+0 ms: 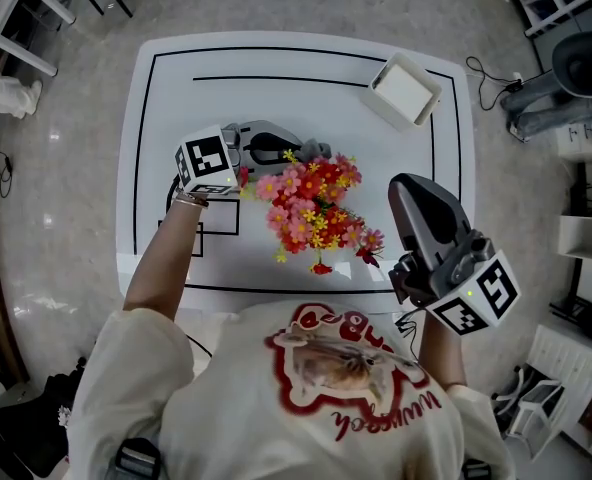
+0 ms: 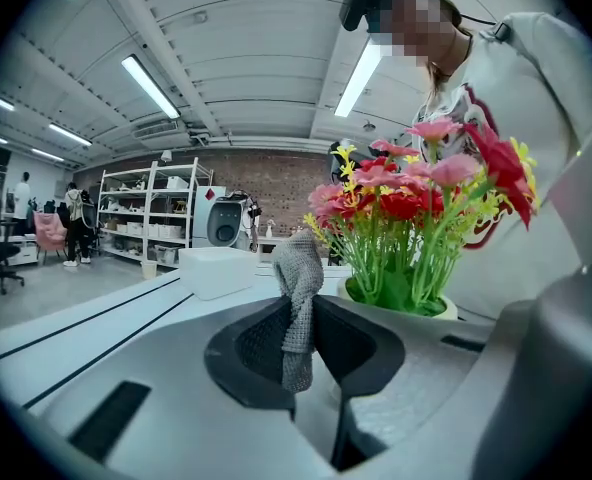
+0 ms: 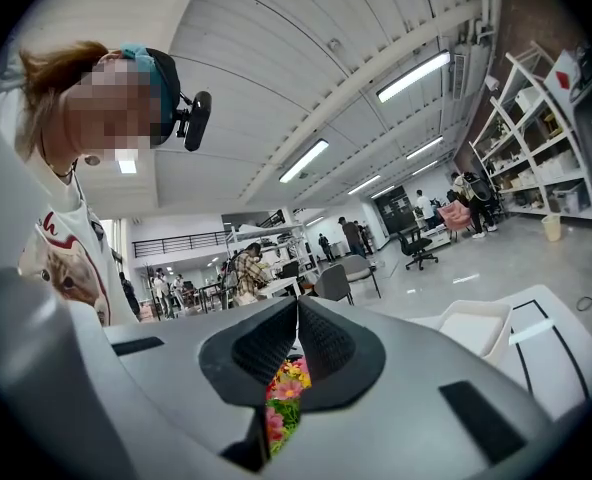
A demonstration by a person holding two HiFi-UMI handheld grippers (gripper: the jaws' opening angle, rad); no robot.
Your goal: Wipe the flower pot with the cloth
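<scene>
- My left gripper (image 2: 298, 313) pinches the grey cloth (image 2: 298, 268), which sticks up between its jaws.
- The pot (image 2: 446, 310) stands in the middle of the table (image 1: 376, 168) under its flowers (image 1: 311, 208), just past the cloth; I cannot tell if they touch.
- My right gripper (image 3: 297, 306) is closed and empty, right of the flowers.

The left gripper (image 2: 298, 303), a grey two-jaw tool carried on the extended bare left forearm (image 1: 161, 258), is clamping a grey knitted cloth (image 2: 298, 260) between its dark ribbed pads. The right gripper (image 3: 297, 306) is pointing roughly level, with its jaws pressing together at the tips and gripping nothing.
</scene>
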